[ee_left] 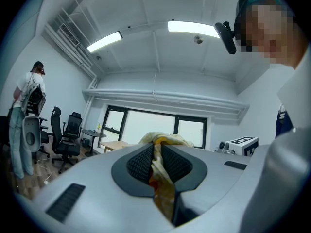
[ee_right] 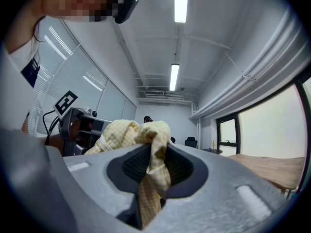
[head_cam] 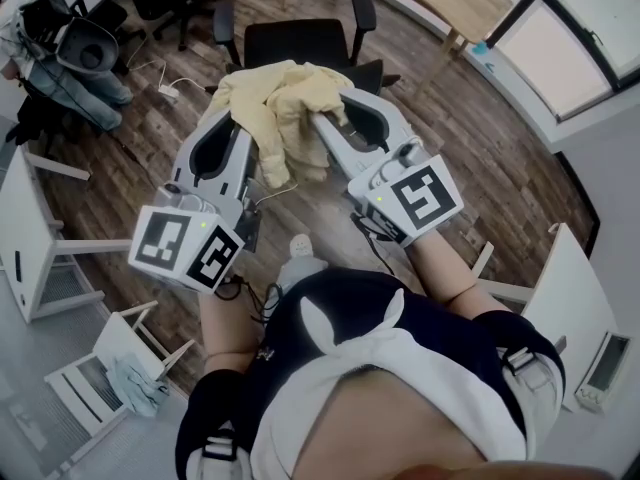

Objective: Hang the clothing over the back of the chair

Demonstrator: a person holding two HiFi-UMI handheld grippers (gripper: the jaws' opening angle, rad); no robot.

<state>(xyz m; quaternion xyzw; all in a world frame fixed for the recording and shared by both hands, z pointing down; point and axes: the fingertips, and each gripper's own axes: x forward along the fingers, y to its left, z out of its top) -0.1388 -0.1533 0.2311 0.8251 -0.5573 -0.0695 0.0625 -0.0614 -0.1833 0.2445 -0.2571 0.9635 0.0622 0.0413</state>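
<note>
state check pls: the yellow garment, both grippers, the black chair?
Pale yellow checked cloth garment: bunched, held up between both grippers.
Left gripper: shut on the garment.
Right gripper: shut on the garment.
Black office chair with armrests: upright, garment not yet over its back.

Two pale grey hand-held tools, worn with dark clothes

The left tool [head_cam: 238,123] and right tool [head_cam: 335,118] have smooth, rounded light-grey shells with black-lined openings. Each carries a white cube [head_cam: 188,246] printed with black square markers. Black ribbed pads [ee_left: 140,163] line the jaws, and thin black cables [head_cam: 243,291] trail from the rear. The person wears a dark navy top [head_cam: 345,303], a white cloth [head_cam: 400,383] over it, and black straps [head_cam: 524,360] with pale buckles.
</note>
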